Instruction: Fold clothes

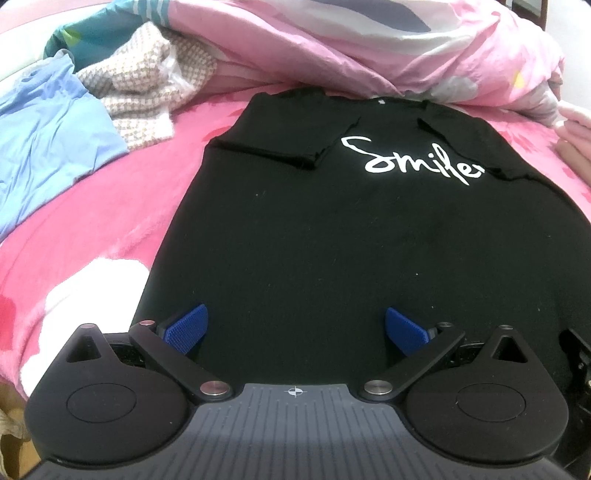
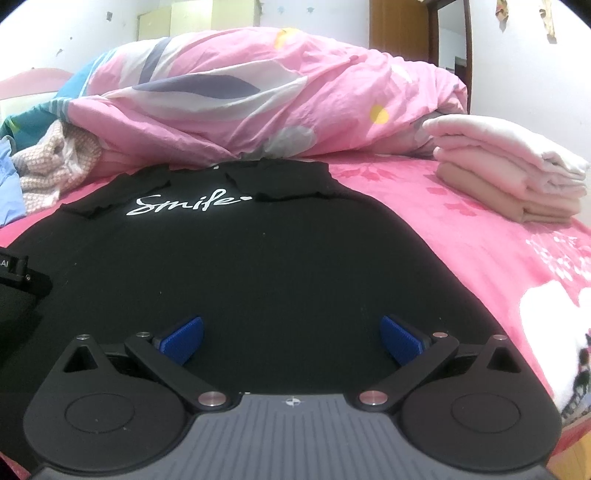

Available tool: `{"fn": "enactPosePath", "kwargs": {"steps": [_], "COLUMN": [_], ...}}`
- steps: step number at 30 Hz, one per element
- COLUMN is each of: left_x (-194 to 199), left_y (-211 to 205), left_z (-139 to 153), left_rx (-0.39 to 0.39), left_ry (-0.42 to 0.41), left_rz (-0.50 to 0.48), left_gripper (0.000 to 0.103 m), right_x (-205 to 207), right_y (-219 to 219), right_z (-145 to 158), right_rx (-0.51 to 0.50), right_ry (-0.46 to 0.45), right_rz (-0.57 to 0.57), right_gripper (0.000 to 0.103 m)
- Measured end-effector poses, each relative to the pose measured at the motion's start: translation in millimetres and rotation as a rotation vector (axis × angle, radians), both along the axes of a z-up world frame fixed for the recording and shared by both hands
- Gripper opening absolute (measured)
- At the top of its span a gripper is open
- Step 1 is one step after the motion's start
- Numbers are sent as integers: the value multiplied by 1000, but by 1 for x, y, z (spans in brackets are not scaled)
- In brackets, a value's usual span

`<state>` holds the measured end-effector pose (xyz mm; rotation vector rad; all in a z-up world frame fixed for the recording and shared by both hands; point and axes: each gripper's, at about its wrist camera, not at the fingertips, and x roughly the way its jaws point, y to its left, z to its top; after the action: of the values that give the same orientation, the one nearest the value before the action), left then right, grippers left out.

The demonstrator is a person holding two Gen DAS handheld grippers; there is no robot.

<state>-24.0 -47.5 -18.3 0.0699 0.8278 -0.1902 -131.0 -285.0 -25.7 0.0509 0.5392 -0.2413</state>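
A black T-shirt (image 1: pixel 332 236) (image 2: pixel 266 266) with white "Smile" lettering lies flat on the pink bedspread (image 1: pixel 92 236) (image 2: pixel 480 236), both sleeves folded in over the chest. My left gripper (image 1: pixel 295 328) hovers over the shirt's near hem on the left side, blue pads wide apart, nothing between them. My right gripper (image 2: pixel 291 336) is over the hem on the right side, also open and empty. The left gripper's body (image 2: pixel 14 280) shows at the left edge of the right wrist view.
A crumpled pink duvet (image 2: pixel 266 96) is heaped behind the shirt. A light blue garment (image 1: pixel 48 125) and a checked one (image 1: pixel 147 88) lie at the back left. A stack of folded pale clothes (image 2: pixel 513 173) sits at the right. A wooden door (image 2: pixel 413 22) stands beyond.
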Motion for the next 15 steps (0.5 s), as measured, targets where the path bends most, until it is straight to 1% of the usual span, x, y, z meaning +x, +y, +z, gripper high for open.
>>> {"fn": "enactPosePath", "kwargs": {"steps": [15], "left_x": [0], "left_y": [0], "left_z": [0], "left_rx": [2], "left_ry": [8], "left_rz": [1], "left_gripper": [103], "right_x": [-1], "right_y": [1], "right_z": [1], "right_rx": [0], "right_ry": [8], "right_rz": [-4], "right_gripper": [103]}}
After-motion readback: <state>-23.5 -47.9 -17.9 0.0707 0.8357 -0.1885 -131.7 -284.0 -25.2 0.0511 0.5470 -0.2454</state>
